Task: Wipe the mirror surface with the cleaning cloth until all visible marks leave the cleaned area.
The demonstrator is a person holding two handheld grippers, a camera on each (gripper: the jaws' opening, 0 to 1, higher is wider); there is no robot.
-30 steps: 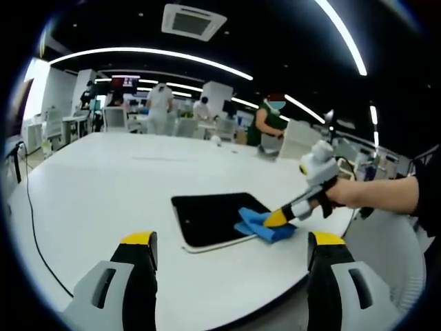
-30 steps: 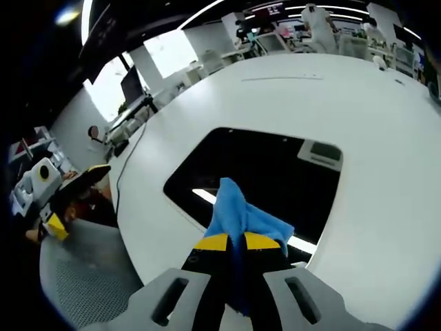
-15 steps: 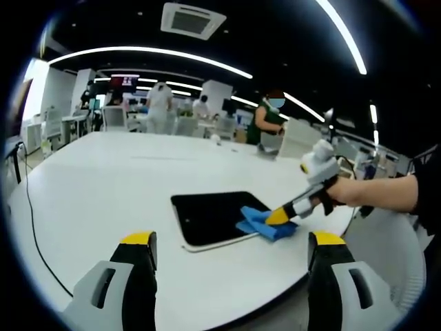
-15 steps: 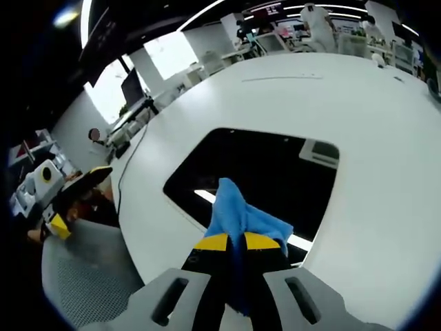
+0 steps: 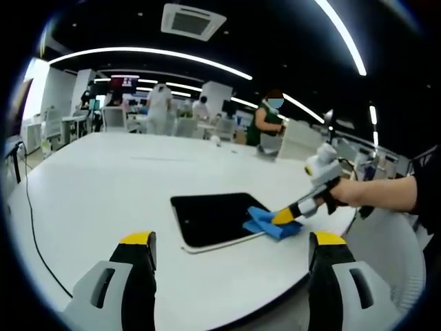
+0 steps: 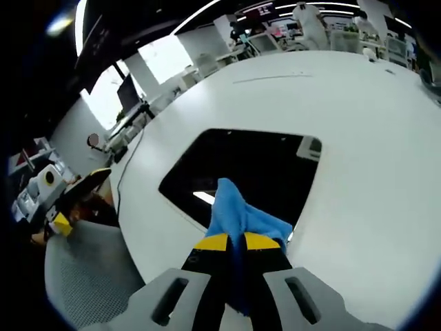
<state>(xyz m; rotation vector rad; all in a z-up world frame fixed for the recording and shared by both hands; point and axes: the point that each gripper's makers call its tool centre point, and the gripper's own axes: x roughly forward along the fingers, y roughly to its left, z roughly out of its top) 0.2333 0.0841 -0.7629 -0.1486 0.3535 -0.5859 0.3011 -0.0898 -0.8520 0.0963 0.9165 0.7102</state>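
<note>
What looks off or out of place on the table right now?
Nothing stands out. The mirror lies flat on the white table, the right gripper is shut on the blue cloth at the mirror's near edge, and the left gripper hangs open, short of the table.

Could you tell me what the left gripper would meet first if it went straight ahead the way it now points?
Probably the white table, then the dark mirror lying on it; the left gripper is open and empty. Depth is hard to judge here.
</note>
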